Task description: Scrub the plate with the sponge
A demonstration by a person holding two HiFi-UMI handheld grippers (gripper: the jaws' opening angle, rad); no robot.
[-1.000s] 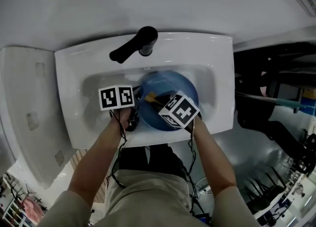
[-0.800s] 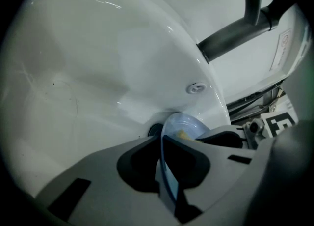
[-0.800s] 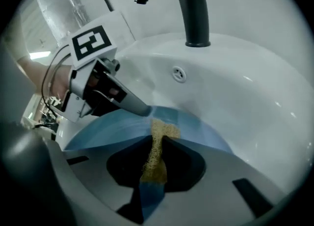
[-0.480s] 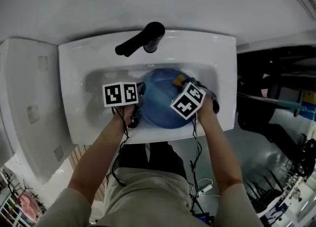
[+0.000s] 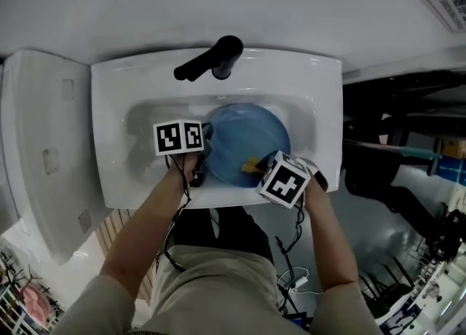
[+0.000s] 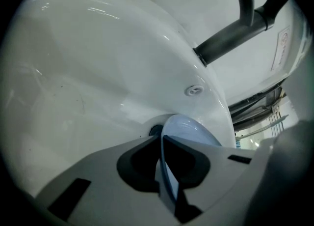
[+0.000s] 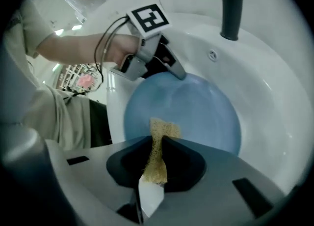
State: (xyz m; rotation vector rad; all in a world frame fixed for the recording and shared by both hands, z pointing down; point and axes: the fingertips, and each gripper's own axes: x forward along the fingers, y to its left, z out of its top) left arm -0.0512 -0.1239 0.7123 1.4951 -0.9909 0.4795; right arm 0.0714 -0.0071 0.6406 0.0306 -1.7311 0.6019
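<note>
Head view: cubes (image 5: 178,138) hide claw tips | L claw (image 6: 162,157) clamped on plate (image 5: 247,133) rim, 8 o'clock, in sink (image 5: 109,108) | R claw (image 7: 158,158) pinches sponge (image 7: 164,129) at plate's 6 o'clock; grips clear only in gripper views

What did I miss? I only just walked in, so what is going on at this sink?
A person at a white sink works with a gripper in each hand. The left gripper is shut on the rim of a blue plate lying in it. The right gripper pinches a yellow sponge over the plate's face.
</note>
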